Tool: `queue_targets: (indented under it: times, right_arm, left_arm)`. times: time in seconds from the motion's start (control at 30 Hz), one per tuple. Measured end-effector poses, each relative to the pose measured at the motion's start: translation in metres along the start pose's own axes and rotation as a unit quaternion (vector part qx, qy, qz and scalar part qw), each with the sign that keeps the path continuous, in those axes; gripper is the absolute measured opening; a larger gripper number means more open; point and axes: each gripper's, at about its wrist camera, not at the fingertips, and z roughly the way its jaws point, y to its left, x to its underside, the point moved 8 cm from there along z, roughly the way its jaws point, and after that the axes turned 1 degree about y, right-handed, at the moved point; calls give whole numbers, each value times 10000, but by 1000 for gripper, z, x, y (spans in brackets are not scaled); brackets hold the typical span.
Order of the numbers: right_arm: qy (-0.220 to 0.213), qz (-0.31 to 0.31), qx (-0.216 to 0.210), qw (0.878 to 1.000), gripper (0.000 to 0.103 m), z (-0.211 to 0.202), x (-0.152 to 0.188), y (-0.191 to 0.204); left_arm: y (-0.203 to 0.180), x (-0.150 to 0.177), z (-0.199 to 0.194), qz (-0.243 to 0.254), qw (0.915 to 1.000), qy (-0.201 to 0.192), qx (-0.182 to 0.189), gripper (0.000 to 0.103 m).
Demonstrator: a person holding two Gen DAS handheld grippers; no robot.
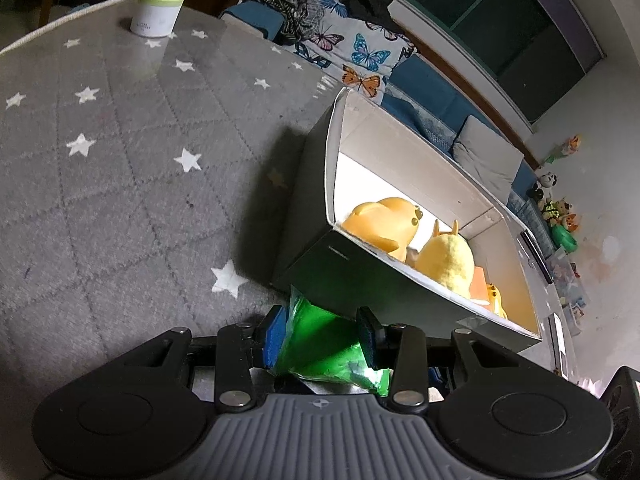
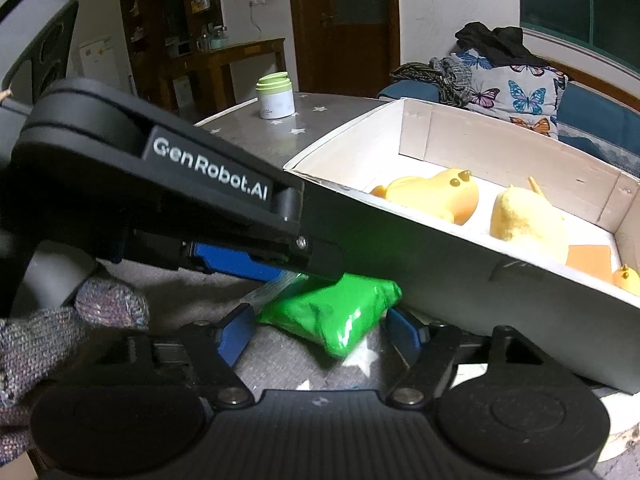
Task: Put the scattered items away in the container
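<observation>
A bright green plastic packet (image 1: 320, 336) (image 2: 336, 316) sits low against the dark outer wall of the open box (image 1: 336, 160) (image 2: 440, 264). My left gripper (image 1: 320, 338) is shut on it, a pad against each side. In the right wrist view the left gripper (image 2: 320, 268) reaches in from the upper left over the packet. My right gripper (image 2: 318, 314) stands open with the packet between its blue fingers (image 2: 236, 336), and a strip of cloth shows beside the left pad. Inside the box lie a yellow duck toy (image 1: 384, 220) (image 2: 444, 196) and a yellow plush (image 1: 448, 256) (image 2: 528, 220).
A grey star-print cloth (image 1: 120, 160) covers the table. A white jar with a green lid (image 1: 158, 12) (image 2: 275, 98) stands at the far edge. A gloved hand (image 2: 60, 332) holds the left gripper. A sofa with a butterfly pillow (image 1: 352, 52) lies behind the box.
</observation>
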Motion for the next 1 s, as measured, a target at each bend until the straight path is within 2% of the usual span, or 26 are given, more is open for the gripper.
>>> queue_targets:
  times: [0.13, 0.27, 0.73, 1.0]
  right_arm:
    - [-14, 15, -14, 10000, 70, -2, 0, 0]
    - [-20, 39, 11, 10000, 63, -5, 2, -3]
    - [23, 67, -22, 10000, 55, -25, 16, -9]
    - [16, 83, -30, 10000, 53, -33, 22, -11]
  left_arm:
    - [-1, 2, -1, -16, 10000, -28, -20, 41]
    - [-1, 5, -2, -109, 9999, 22, 78, 41]
    - [-8, 20, -5, -62, 9998, 104, 186, 42]
    - [-10, 28, -9, -291, 9992, 124, 227, 41]
